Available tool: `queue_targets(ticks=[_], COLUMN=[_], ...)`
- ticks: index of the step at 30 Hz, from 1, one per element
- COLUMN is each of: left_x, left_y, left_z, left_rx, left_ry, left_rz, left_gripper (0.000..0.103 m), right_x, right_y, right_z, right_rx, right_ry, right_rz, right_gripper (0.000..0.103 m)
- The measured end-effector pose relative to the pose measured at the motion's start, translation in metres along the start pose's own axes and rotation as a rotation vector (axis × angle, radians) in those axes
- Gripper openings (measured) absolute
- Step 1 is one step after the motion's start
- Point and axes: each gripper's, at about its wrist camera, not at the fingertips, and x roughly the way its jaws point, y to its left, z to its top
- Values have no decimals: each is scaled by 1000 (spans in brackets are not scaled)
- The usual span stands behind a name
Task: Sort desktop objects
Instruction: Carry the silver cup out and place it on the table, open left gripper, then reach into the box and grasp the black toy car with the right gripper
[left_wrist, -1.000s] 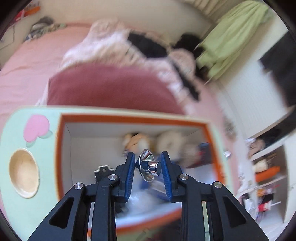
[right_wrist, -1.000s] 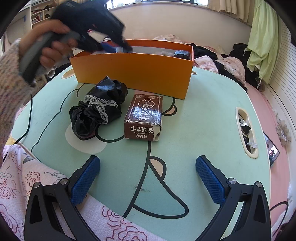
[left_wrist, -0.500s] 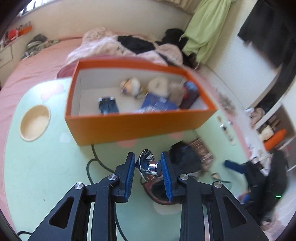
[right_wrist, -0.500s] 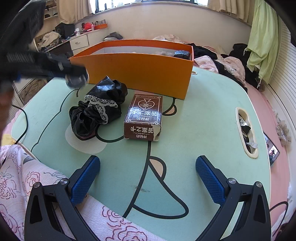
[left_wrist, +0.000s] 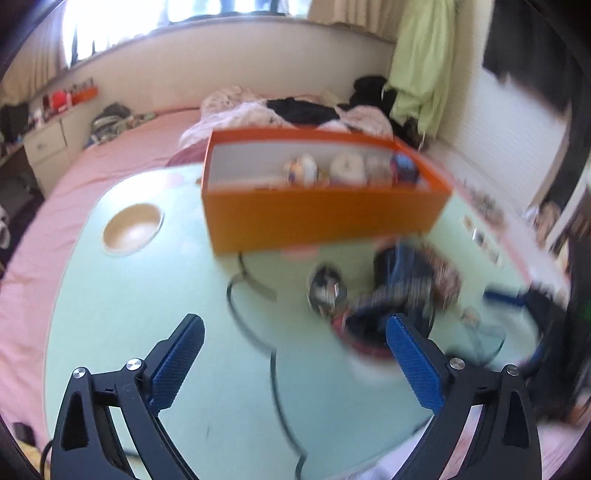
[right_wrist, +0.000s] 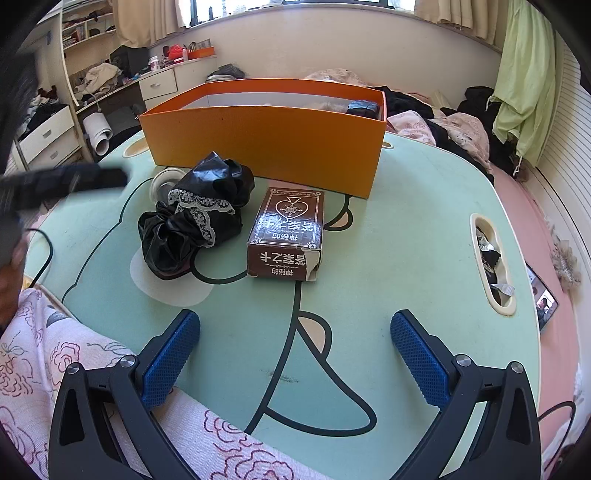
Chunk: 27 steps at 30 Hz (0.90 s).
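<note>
An orange box (right_wrist: 266, 136) stands at the far side of the mint-green table (right_wrist: 388, 236) and holds several small items; it also shows in the left wrist view (left_wrist: 325, 218). A shiny metal piece (left_wrist: 327, 290) lies on the table beside a black lace-trimmed bag (right_wrist: 195, 218); in the right wrist view the piece (right_wrist: 162, 181) shows left of the bag. A brown card box (right_wrist: 288, 232) lies right of the bag. My left gripper (left_wrist: 295, 365) is open and empty, held above the table. My right gripper (right_wrist: 295, 354) is open and empty near the front edge.
A round wooden dish inset (left_wrist: 133, 227) sits in the table's left side. A slot tray (right_wrist: 493, 266) with small bits is on the right. A floral cloth (right_wrist: 74, 369) lies at the front. A pink bed with clothes (left_wrist: 295, 110) lies behind the table.
My left gripper has opened and let go of the metal piece, which now lies on the table by the black bag. It has pulled back. My right gripper has not moved.
</note>
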Motion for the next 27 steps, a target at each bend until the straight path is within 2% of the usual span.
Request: queue_targets(ticks=[2,3,19,20,21,23,24,27], left_x=[10,15,16,15,15,15,15,15], left_y=[-8,-11,-7,-7,-7,-8,-8,-9], left_z=[-16,-20,-17,-17,-17,-20,-20,-20], left_rx=[47,67,73,73,73,74,74,74], left_ry=[46,61,58,57,57,54,54,51], left_rz=[35,48,48,48,47,47,48,51], left_gripper=[99,103,103,103,103,103,103,103], right_x=[0,0,0,-1,-5,-21,-31,-43], right_y=[0,0,-4,-4,-4,-3,0,13], right_z=[0,0,2,4,6,20,33,83], right_rx=[0,0,-3,-1,2,13,15,0], right_ry=[0,0,18,23,11,-43,-75,-92], right_rz=[0,0,-2,-7,-17,-33,-22,72], right_gripper=[103,103,103,99,89,81,81,81])
